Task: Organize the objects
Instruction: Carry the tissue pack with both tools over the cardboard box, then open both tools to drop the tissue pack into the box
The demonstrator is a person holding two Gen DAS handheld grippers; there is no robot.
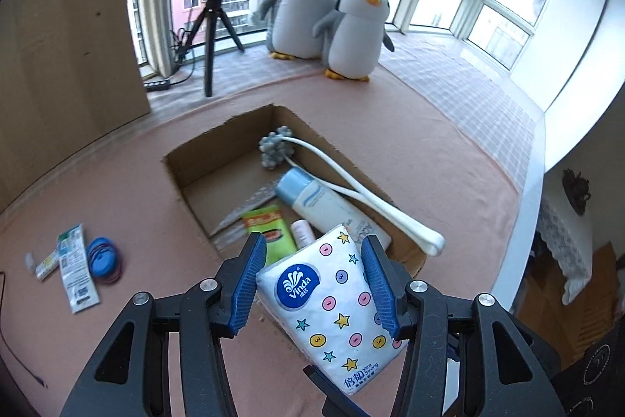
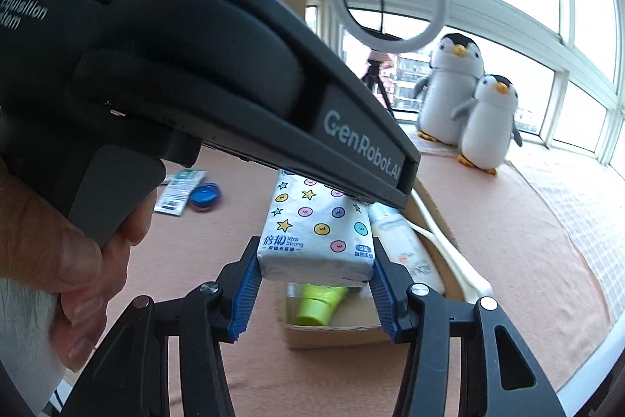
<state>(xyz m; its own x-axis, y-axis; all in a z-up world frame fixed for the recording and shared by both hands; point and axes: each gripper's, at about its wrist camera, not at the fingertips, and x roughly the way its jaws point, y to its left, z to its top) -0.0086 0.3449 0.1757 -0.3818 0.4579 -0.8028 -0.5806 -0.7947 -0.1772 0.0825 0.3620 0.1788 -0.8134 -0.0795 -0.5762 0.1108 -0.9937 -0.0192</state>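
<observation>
A white Vinda tissue pack (image 1: 332,303) with coloured dots and stars hangs tilted over the near end of an open cardboard box (image 1: 218,143). My left gripper (image 1: 314,241) is shut on its sides, blue pads (image 1: 250,284) against both edges. My right gripper (image 2: 315,247) is shut on the other end of the tissue pack (image 2: 312,221). The box holds a white bottle (image 1: 324,202) with a blue cap, a green tube (image 1: 269,225), a small pink bottle (image 1: 302,231) and a white-handled massager (image 1: 273,151). In the right wrist view a hand (image 2: 58,260) holds the left gripper's body (image 2: 234,65) above the pack.
On the pink cloth left of the box lie a sachet (image 1: 74,264), blue hair bands (image 1: 103,255) and a small tube (image 1: 45,262). Two plush penguins (image 1: 308,2) and a ring light tripod (image 1: 213,26) stand by the window. A wooden panel (image 1: 70,45) rises at the left.
</observation>
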